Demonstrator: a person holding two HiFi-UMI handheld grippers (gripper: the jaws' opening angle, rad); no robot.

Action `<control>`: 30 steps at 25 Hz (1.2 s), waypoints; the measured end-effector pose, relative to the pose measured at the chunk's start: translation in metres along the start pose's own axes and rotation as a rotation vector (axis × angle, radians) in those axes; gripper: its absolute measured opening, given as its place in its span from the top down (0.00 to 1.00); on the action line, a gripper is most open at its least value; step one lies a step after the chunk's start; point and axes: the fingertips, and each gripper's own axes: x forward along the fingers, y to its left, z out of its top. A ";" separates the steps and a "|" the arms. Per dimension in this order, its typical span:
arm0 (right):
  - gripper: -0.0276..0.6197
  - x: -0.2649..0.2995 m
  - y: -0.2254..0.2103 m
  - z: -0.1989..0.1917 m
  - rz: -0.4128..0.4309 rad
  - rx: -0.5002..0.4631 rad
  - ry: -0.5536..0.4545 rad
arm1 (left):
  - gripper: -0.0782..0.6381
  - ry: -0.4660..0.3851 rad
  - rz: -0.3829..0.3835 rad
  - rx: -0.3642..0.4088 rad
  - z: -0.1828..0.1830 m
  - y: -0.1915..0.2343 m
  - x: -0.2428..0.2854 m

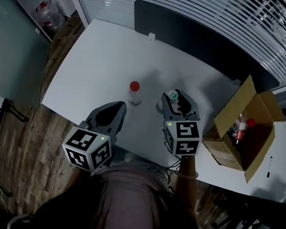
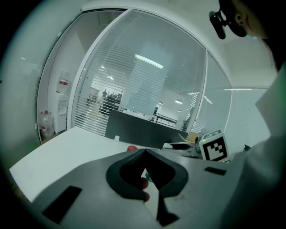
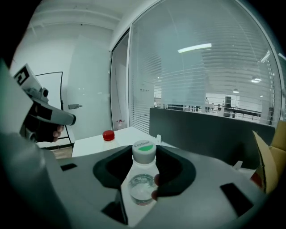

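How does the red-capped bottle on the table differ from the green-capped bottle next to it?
The red-capped bottle has an all-red cap; the green-capped bottle has a white cap with a green top. The red-capped bottle stands free on the table, while the green-capped bottle sits between the jaws of the right gripper, which are closed on it. Both are small, clear, upright bottles.

Legible text, one item: "Cestbon", printed on the white-and-green cap (image 3: 144,149) of the bottle (image 3: 142,187), centre of my right gripper view.
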 end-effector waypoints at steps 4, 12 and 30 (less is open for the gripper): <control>0.69 0.005 0.002 -0.011 0.005 -0.008 0.014 | 0.88 0.000 0.006 -0.004 0.000 0.001 0.002; 0.69 0.010 0.008 -0.019 0.023 -0.008 0.010 | 0.88 0.002 0.004 -0.004 0.002 0.000 0.007; 0.68 -0.006 0.011 -0.014 0.048 0.016 0.013 | 0.88 0.016 -0.036 0.010 0.003 -0.008 0.016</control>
